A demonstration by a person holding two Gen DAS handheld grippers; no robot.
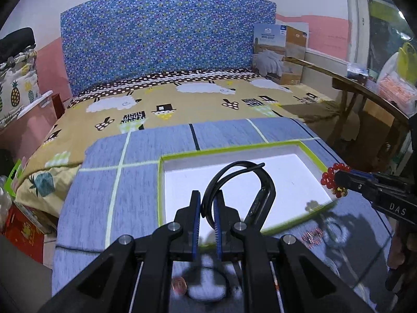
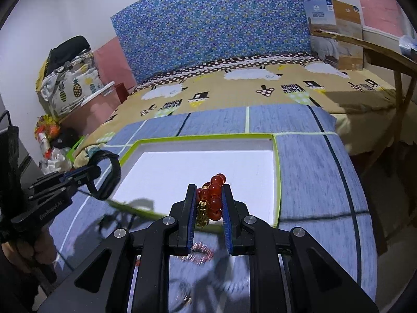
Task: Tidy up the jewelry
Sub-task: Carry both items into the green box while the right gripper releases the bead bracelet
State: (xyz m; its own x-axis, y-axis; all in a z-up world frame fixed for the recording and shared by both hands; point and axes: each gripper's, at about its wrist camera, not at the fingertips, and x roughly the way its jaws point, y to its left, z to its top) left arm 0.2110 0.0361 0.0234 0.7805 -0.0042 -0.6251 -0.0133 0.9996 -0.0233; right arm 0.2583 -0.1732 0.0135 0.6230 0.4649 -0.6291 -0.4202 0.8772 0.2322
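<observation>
My left gripper (image 1: 207, 200) is shut on a black wristband (image 1: 256, 182) and holds it above the near edge of a white tray with a green rim (image 1: 237, 150). It also shows in the right wrist view (image 2: 92, 173), with the wristband (image 2: 110, 177) at the tray's left edge (image 2: 203, 137). My right gripper (image 2: 208, 195) is shut on a red bead bracelet (image 2: 212, 195) with a gold charm, held over the tray's near side. It shows in the left wrist view (image 1: 338, 180) with the bracelet (image 1: 332, 176) at the tray's right corner.
The tray lies on a blue-grey cloth (image 1: 99, 195) on a bed. A small sparkly pink piece (image 1: 311, 236) lies on the cloth near the tray; it also shows in the right wrist view (image 2: 199, 251). A pinkish round item (image 1: 179, 285) lies below my left gripper. A wooden table (image 1: 365, 88) stands at right.
</observation>
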